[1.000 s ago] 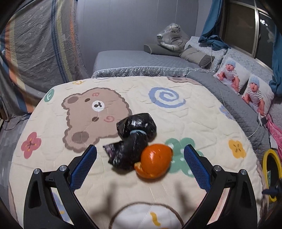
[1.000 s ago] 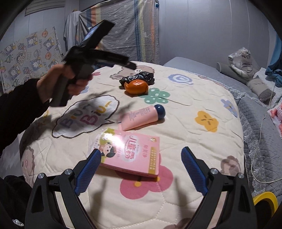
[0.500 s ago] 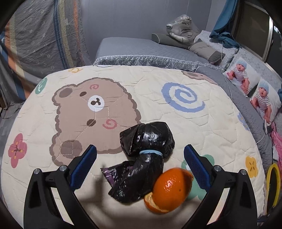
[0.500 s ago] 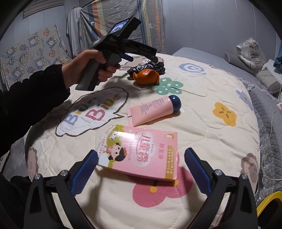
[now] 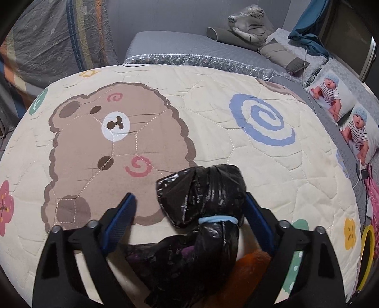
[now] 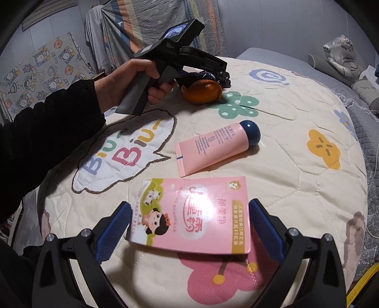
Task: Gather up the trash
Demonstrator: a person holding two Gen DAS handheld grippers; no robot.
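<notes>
A black plastic bag [image 5: 201,194], tied with a light blue band, lies on the quilt between the open fingers of my left gripper [image 5: 189,206]. An orange peel [image 5: 248,267] sits just right of the bag, partly behind the right finger. In the right wrist view the left gripper [image 6: 220,73] hovers over the bag and the orange peel [image 6: 202,91]. My right gripper [image 6: 190,210] is open around the near end of a pink box [image 6: 196,213]. A pink tube [image 6: 213,147] with a dark blue cap lies beyond the box.
The cream quilt [image 5: 213,118] with a bear print covers a round bed. Grey bedding, pillows and a plush tiger [image 5: 248,21] lie behind. A yellow rim [image 5: 364,255] shows at the right edge.
My left gripper has moved forward and down until the black bag sits between its fingers. My right gripper has moved closer to the pink box, which now lies between its fingers.
</notes>
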